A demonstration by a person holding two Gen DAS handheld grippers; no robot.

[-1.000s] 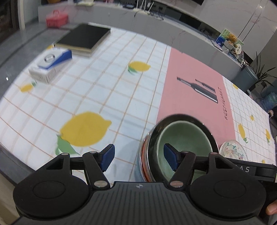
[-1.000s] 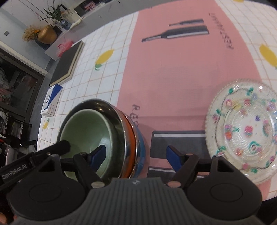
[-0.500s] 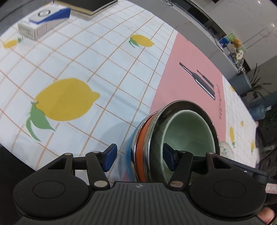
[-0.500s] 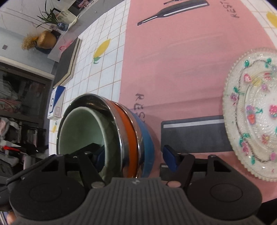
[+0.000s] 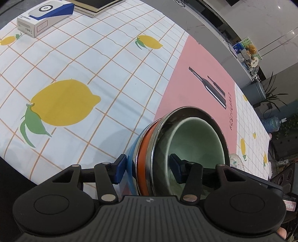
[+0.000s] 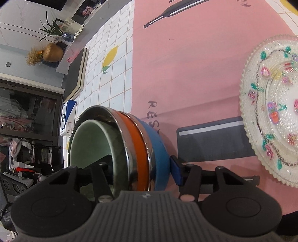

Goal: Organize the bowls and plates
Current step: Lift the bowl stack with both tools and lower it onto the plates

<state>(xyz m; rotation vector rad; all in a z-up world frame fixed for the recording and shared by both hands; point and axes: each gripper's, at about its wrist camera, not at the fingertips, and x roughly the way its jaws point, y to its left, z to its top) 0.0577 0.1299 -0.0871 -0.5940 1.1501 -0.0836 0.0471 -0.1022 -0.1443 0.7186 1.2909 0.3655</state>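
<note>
Landmark: the nested bowl stack (image 5: 186, 149), standing on the desk (image 5: 93, 74) at the near edge of the pink placemat (image 6: 186, 74).

Stack make-up, inside to outside: pale green bowl (image 5: 195, 141), steel bowl (image 6: 130, 149), orange bowl (image 6: 138, 149), blue bowl (image 6: 158, 149). The stack looks tipped in both wrist views, but that may be just the fisheye lens.

Left tongs (image 5: 147, 167) straddle the stack's wall on its left side: one pad outside against the blue bowl, the other inside the green one. Jaws are closing; the outer pad looks to be touching, the inner pad seems short of the wall, so not clamped yet.

Right tongs (image 6: 141, 167) straddle the wall on the opposite side. The outer pad sits just beside the blue bowl, apparently with a thin gap; the inner finger is dark inside the green bowl and its contact is unclear. Jaws are closing, and I read them as not yet gripping.

The patterned glass plate (image 6: 275, 111) lies flat on the placemat, to the right of the stack and apart from it. A white-and-blue box (image 5: 41, 18) and a dark book (image 5: 96, 7) sit far beyond the stack.

Step in hand, by my judgement: a two-handed pinch on the stack's rim, ready to lift or shift it.

Next move calls for both pairs to finish closing evenly across all four walls, then rise together and keep level so the inner bowls don't slide or rattle.
</note>
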